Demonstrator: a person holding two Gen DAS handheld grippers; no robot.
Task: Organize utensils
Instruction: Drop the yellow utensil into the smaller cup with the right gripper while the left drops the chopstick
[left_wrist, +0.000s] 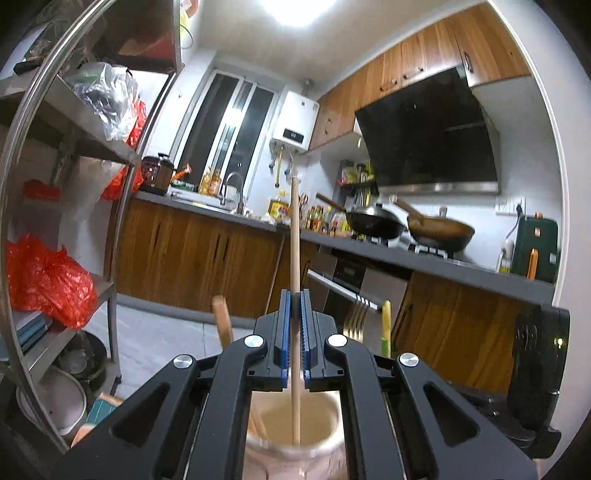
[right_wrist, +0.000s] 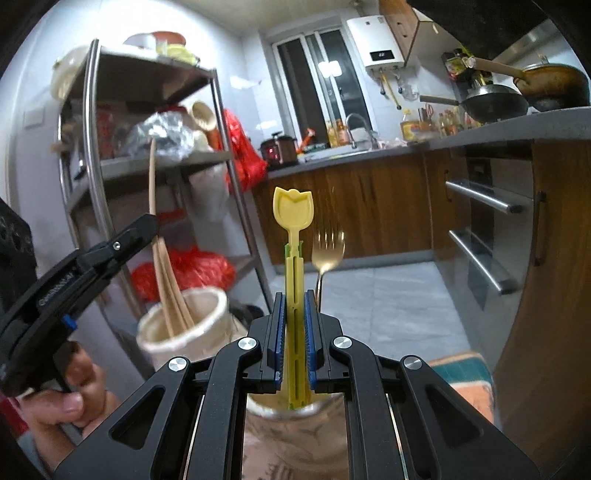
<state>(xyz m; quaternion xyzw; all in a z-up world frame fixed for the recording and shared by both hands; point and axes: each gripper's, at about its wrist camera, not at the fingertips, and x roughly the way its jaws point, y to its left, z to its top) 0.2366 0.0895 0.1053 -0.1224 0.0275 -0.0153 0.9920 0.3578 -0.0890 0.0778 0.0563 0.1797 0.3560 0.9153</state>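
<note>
A home kitchen is showing behind two handheld tools, each one working over its own holder. The left tool (left_wrist: 295, 321) is hovering above a cream ceramic cup (left_wrist: 295, 428), clenched on a thin wooden chopstick (left_wrist: 294, 236) that is standing upright with its lower end inside the cup. The right tool (right_wrist: 295, 332) is gripping a yellow plastic spoon (right_wrist: 293, 258) by its slotted handle, bowl pointing up, its foot inside a second, patterned holder (right_wrist: 295, 435). A gold fork (right_wrist: 327, 251) is standing just beside it. Both pieces are probably light and stiff; the smooth chopstick may be slipping easily, so gripping mid-shaft seems wise.
</note>
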